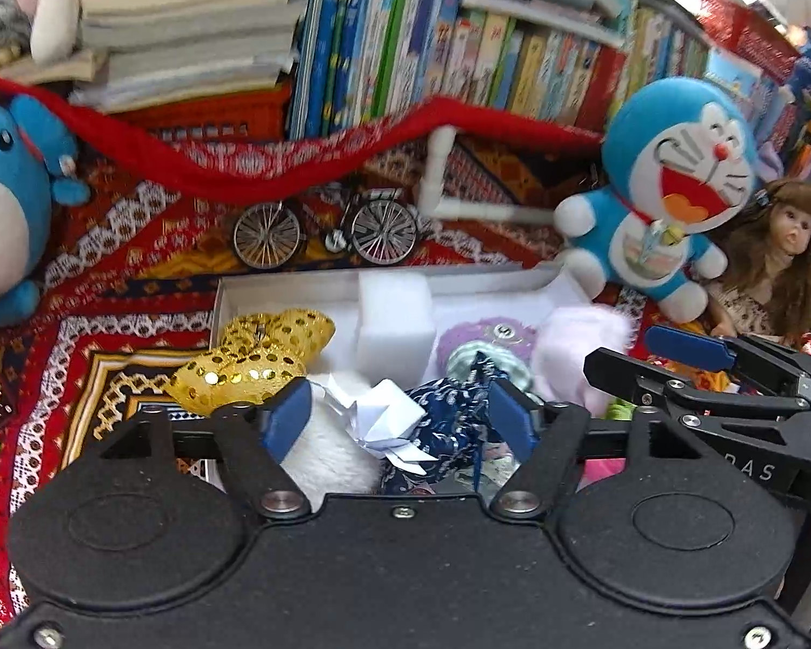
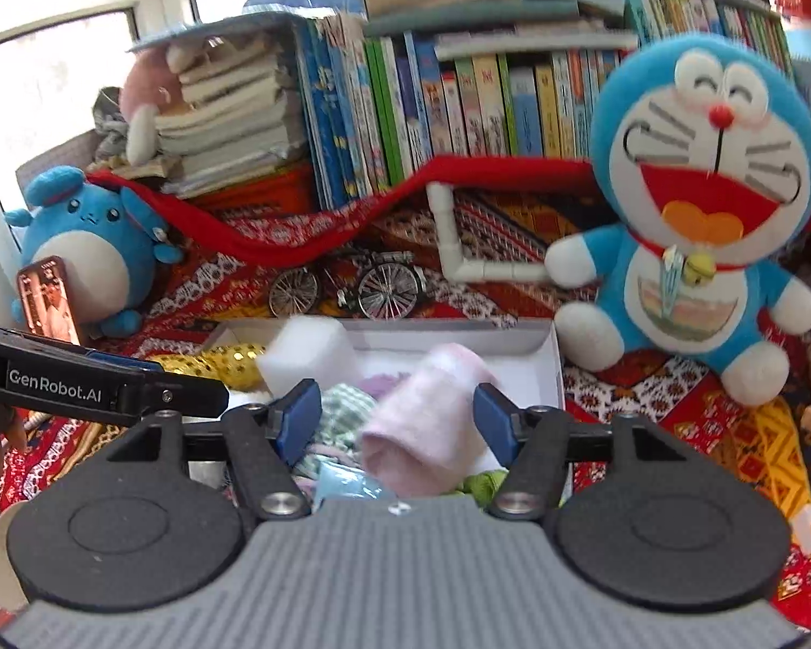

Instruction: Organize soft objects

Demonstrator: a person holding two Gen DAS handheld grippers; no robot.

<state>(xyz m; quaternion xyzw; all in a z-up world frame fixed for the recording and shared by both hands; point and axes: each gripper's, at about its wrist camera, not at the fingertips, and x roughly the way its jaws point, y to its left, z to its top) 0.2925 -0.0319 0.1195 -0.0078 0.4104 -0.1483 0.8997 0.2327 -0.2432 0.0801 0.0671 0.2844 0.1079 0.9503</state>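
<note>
A white box (image 1: 276, 287) on the patterned cloth holds several soft things: a gold sequin pouch (image 1: 254, 362), a white foam block (image 1: 394, 324), a purple fuzzy piece (image 1: 486, 336), a pink fluffy piece (image 1: 578, 346), a white plush (image 1: 330, 449), a white paper flower (image 1: 384, 422) and a dark blue patterned cloth (image 1: 449, 422). My left gripper (image 1: 400, 427) is open over the white plush and blue cloth. My right gripper (image 2: 397, 424) is open around the pink fluffy piece (image 2: 427, 427) above the box (image 2: 546, 357); it also shows in the left wrist view (image 1: 670, 357).
A Doraemon plush (image 2: 703, 205) sits right of the box, a blue round plush (image 2: 86, 254) at the left, a doll (image 1: 778, 254) at far right. A toy bicycle (image 1: 324, 227), white pipe (image 1: 438, 184), red scarf (image 1: 189, 162) and shelved books (image 1: 459, 54) lie behind.
</note>
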